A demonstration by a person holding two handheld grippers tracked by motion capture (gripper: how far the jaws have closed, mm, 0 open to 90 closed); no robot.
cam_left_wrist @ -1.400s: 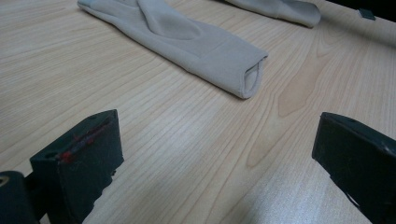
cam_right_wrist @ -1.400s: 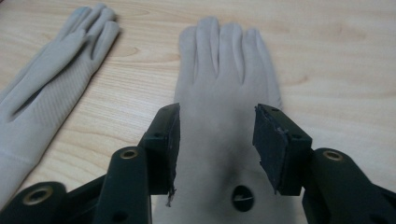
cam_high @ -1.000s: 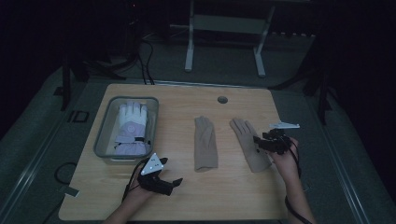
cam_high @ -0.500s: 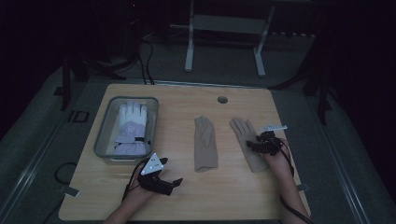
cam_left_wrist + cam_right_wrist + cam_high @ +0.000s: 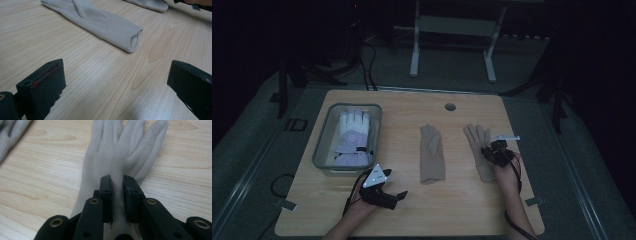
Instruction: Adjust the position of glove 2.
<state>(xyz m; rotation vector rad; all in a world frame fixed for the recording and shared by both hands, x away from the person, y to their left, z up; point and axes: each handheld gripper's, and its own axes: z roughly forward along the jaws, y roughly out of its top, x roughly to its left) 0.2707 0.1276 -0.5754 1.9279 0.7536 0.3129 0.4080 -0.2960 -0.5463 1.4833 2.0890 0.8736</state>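
Fabric of the right beige glove (image 5: 120, 157) is pinched between the jaws of the right gripper (image 5: 117, 186): in the right gripper view the two black jaws stand almost together, with a narrow ridge of the cloth pressed up between them at the palm, just below the spread fingers. This glove lies flat on the wooden table (image 5: 37, 182), fingers pointing away from the person. In the high view the same glove (image 5: 478, 142) is on the right part of the table (image 5: 512, 210), and the right gripper (image 5: 494, 154) sits on its lower half, with the person's right hand (image 5: 507, 175) behind it.

The second beige glove (image 5: 432, 152) lies just beside, near the middle of the table, apart from the first one. The left gripper view shows its open cuff end (image 5: 133, 42) from close, which the high view cannot show; the glove is folded narrow there.

The left gripper (image 5: 387, 196) is near the front edge of the table, well apart from both gloves. Its jaws are wide apart and hold nothing; in the left gripper view only bare wood (image 5: 100, 82) is between them.

At the left of the table stands a clear tray (image 5: 323, 150) with a white and lilac glove (image 5: 351, 135) inside.
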